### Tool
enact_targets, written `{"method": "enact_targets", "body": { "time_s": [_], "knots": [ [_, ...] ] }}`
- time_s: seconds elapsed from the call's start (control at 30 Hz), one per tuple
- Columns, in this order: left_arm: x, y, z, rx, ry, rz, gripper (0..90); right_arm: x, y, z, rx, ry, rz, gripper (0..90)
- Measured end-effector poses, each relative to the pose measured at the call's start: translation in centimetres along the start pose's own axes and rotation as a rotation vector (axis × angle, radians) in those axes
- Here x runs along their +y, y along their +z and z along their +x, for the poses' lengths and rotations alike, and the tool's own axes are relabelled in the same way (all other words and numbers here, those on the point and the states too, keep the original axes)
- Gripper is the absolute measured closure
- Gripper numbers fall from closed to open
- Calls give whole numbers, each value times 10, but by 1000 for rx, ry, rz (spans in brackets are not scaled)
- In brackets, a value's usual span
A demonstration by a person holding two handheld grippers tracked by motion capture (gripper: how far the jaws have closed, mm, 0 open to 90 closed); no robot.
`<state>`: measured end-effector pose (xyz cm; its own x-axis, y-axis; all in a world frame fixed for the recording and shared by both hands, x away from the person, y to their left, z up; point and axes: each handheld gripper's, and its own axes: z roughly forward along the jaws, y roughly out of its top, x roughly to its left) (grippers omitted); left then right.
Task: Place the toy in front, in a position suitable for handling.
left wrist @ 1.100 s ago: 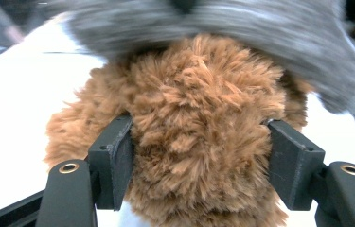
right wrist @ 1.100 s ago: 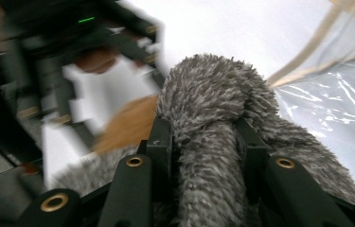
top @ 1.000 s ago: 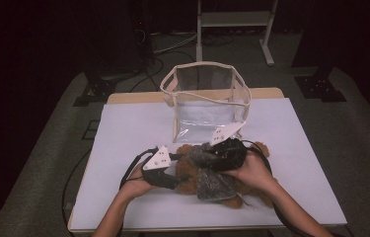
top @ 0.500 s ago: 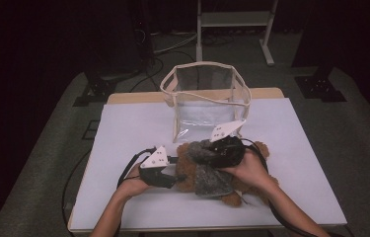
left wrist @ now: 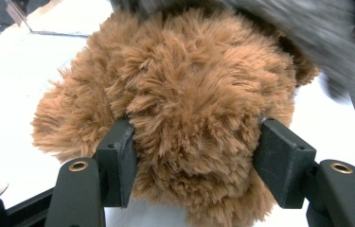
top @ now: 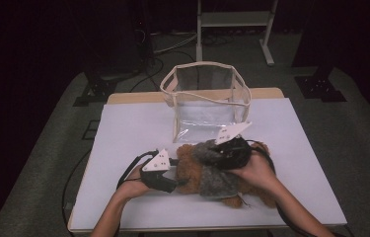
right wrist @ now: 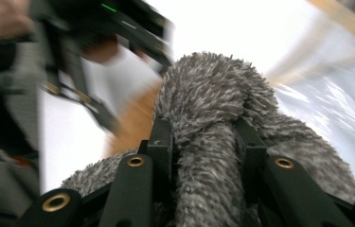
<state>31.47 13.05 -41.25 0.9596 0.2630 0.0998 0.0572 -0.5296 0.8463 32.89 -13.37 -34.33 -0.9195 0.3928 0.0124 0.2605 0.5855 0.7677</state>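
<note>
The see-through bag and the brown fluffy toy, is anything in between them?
Just a bare strip of white table between the clear bag and the brown plush toy, seen in the high view.

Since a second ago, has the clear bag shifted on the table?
No. In the high view the clear bag stands at the same spot against the table's far wooden edge, behind the brown plush toy.

Looks like a lab/recording studio, not a home: dark room w/ black surroundings, grey carpet floor (top: 49, 163), one white-topped table (top: 133, 123) lit from above, cables (top: 172, 44) on floor, metal stand legs (top: 234, 29) behind.
</note>
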Motion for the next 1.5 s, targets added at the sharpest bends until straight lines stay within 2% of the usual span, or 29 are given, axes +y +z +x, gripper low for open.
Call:
{"method": "enact_targets", "body": {
  "time_s": [0.1,0.2,0.3,0.37,0.43,0.5,0.57,0.63,0.73,0.83,0.93,1.0,1.1,1.13,1.3,1.43,1.5],
  "knots": [
    [1,1,0,-6,-2,-2,361,-16,-19,-18,-75,51,20,659],
    [2,-1,2,-18,-5,1,334,-33,-41,-35,-111,123,-27,658],
    [6,-5,5,-30,-15,-6,298,-43,-48,-40,-102,163,-49,658],
    [12,-8,5,-31,-14,-42,287,-50,-43,-36,-59,192,-61,657],
    [20,-9,4,-30,-6,-66,288,-53,-34,-26,-22,191,-65,651],
    [28,-7,2,-30,7,-73,306,-53,-27,-14,-11,163,-75,643],
    [39,-1,3,-25,-11,-60,398,-52,-25,-3,-25,122,-80,628],
    [46,8,3,-48,-14,-26,454,-55,-26,2,-57,89,-85,626],
    [46,15,1,-51,-11,-2,455,-59,-29,2,-75,82,-104,625],
    [40,14,0,-52,-27,-18,461,-61,-29,4,-80,54,-106,630],
    [37,14,-3,-42,-36,-25,457,-59,-28,9,-107,15,-104,627],
    [37,14,-4,-35,-36,-27,453,-60,-28,11,-115,13,-111,627],
    [37,14,-6,-20,-25,-22,447,-62,-29,11,-121,36,-126,610],
    [37,14,-7,-16,-23,-22,447,-62,-29,11,-126,28,-128,610],
    [36,14,-8,-10,-17,-19,458,-59,-34,11,-131,42,-108,657],
    [34,12,-7,-17,-20,-19,468,-67,-49,-5,-160,148,-117,666],
    [35,11,-7,-22,-17,-16,470,-75,-58,-14,-201,205,-127,672]
  ]
}}
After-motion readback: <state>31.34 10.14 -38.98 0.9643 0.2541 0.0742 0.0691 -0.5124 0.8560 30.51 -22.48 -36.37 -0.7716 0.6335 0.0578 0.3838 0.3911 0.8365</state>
